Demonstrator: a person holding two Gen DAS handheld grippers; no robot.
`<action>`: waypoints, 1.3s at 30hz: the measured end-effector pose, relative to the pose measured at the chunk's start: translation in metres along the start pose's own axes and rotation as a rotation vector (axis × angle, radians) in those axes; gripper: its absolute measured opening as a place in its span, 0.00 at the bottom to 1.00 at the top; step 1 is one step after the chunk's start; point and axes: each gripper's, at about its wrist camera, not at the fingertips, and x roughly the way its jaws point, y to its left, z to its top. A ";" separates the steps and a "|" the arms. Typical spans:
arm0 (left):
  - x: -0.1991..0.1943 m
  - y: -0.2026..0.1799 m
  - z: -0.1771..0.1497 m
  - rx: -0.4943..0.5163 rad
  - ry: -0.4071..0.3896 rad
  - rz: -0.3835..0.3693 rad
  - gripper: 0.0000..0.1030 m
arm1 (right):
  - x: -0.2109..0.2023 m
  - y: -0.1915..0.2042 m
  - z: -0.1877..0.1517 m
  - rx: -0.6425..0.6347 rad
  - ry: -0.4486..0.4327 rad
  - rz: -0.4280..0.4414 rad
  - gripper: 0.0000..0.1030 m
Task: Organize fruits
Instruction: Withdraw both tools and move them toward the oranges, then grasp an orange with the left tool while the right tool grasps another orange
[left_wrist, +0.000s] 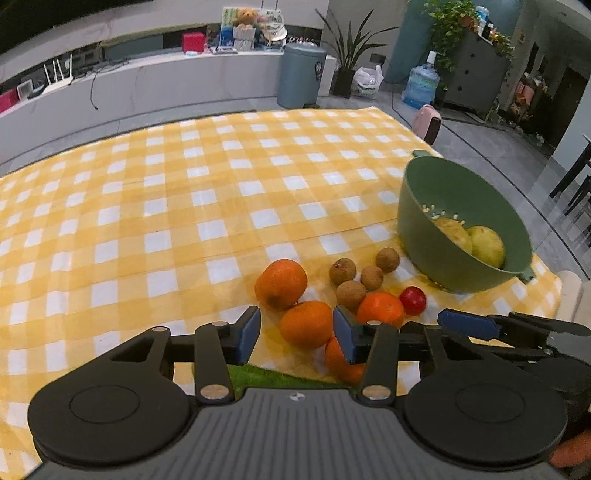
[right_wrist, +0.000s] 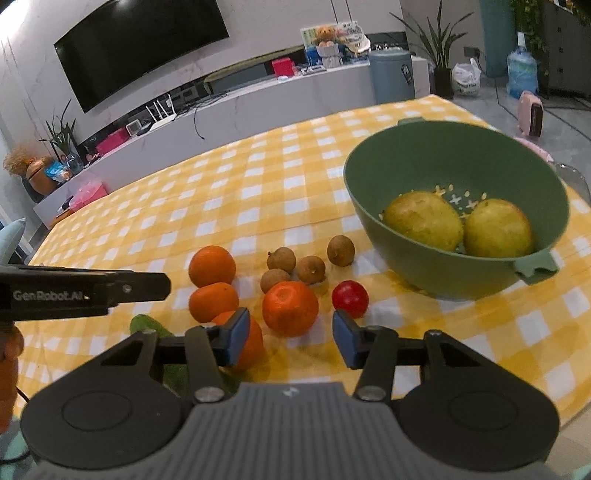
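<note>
left gripper (left_wrist: 296, 334) fingers part-open, straddling round orange mandarin (left_wrist: 306, 324) | right gripper (right_wrist: 290, 340) part-open, empty, before another | both near green plastic colander (right_wrist: 417, 166) | firm, soft-skinned; grip across middle

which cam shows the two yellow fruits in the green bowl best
The right wrist view: both yellow fruits lie fully visible inside the green bowl. In the left wrist view the bowl is seen more side-on, and its near wall hides part of the fruits.
</note>
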 end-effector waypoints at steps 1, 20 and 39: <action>0.005 0.001 0.001 -0.005 0.008 -0.001 0.52 | 0.003 0.000 0.001 0.003 0.005 -0.001 0.46; 0.043 0.028 0.015 -0.099 0.047 -0.026 0.55 | 0.041 -0.009 0.008 0.057 0.063 0.048 0.42; 0.041 0.026 0.022 -0.138 0.043 -0.043 0.47 | 0.029 -0.007 0.013 0.040 0.025 0.062 0.37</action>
